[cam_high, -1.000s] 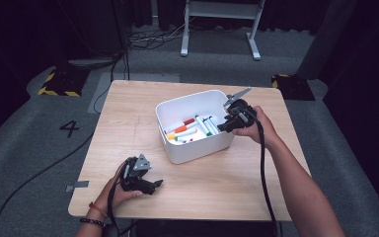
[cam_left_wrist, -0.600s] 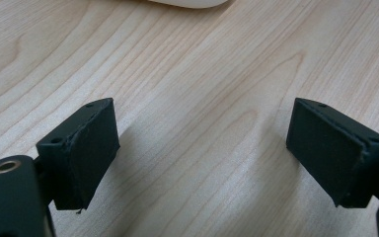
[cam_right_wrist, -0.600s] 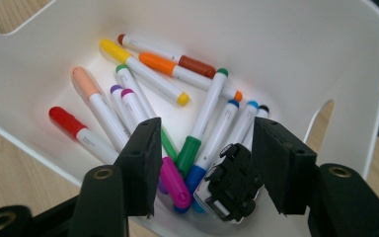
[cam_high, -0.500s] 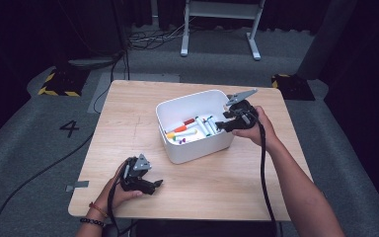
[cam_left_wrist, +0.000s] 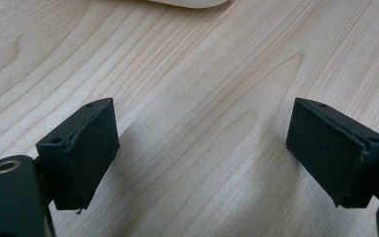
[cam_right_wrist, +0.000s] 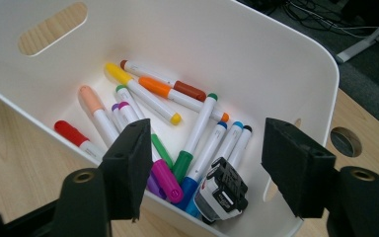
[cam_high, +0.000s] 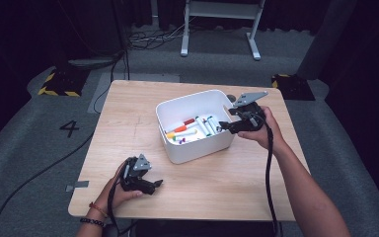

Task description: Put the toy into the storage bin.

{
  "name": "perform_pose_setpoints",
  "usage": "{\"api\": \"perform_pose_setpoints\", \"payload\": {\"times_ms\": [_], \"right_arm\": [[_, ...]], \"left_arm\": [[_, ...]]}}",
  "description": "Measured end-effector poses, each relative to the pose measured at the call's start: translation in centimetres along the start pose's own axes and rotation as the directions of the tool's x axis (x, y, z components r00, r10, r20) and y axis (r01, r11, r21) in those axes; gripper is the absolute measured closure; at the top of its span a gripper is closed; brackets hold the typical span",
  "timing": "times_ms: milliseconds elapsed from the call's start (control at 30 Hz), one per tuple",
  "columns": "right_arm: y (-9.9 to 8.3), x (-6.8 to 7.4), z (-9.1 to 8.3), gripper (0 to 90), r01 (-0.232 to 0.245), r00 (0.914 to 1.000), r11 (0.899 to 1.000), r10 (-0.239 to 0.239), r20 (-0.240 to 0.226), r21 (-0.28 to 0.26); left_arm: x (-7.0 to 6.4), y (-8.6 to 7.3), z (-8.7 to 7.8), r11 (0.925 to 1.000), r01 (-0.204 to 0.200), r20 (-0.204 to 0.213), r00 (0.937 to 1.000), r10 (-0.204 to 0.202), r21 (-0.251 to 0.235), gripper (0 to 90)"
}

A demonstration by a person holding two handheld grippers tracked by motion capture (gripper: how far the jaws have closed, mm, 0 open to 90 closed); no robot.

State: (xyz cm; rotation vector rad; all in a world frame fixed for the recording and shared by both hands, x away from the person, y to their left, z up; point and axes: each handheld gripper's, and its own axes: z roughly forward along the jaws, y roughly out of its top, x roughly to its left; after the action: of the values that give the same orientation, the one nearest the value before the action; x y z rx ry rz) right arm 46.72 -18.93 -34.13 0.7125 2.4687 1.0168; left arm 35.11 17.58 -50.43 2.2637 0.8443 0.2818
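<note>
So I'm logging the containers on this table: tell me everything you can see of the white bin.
The white bin is a smooth, plastic-looking tub with rounded corners and a slot handle cut into its end wall. It stands upright and open-topped on the wooden table, right of centre. Inside lie coloured markers with white barrels, loosely piled, and a small black-and-white block. The right gripper hovers open above its near rim, not touching it.

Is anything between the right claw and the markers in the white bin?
Only the bin's near wall: the right claw hangs open just above that rim, the markers and a small black-and-white item lying below, uncovered.
</note>
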Motion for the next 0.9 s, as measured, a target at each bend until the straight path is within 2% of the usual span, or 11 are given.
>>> {"api": "perform_pose_setpoints", "payload": {"times_ms": [200,533,567,633,700,900], "right_arm": [[-0.6,0.1,-1.1,25.3,-0.008,0.9996,1.000,0.008,0.026,-0.012],[-2.2,0.1,-3.0,24.5,0.003,0.9994,0.999,-0.002,0.034,-0.043],[-2.3,0.2,-3.1,24.5,-0.002,0.9994,0.999,0.003,0.034,-0.044],[-2.7,0.3,-3.3,24.5,0.016,0.9990,0.999,-0.015,0.042,-0.034],[-3.1,0.4,-3.5,24.7,0.020,0.9990,0.999,-0.018,0.041,-0.047],[-4.3,0.7,-4.1,25.0,0.018,0.9987,0.999,-0.016,0.048,-0.046]], "left_arm": [[0.0,0.0,0.0,1.0000,0.000,0.000,1.0000,0.000,0.000,12.8],[0.0,0.0,0.0,1.0000,-0.002,0.000,1.0000,0.002,0.001,12.8],[0.0,0.0,0.0,1.0000,0.000,0.000,1.0000,0.000,0.000,12.8],[0.0,0.0,0.0,1.0000,0.000,0.000,1.0000,0.000,0.000,12.8],[0.0,0.0,0.0,1.0000,0.000,0.000,1.0000,0.000,0.000,12.8],[0.0,0.0,0.0,1.0000,0.000,0.000,1.0000,0.000,0.000,12.8]]}}
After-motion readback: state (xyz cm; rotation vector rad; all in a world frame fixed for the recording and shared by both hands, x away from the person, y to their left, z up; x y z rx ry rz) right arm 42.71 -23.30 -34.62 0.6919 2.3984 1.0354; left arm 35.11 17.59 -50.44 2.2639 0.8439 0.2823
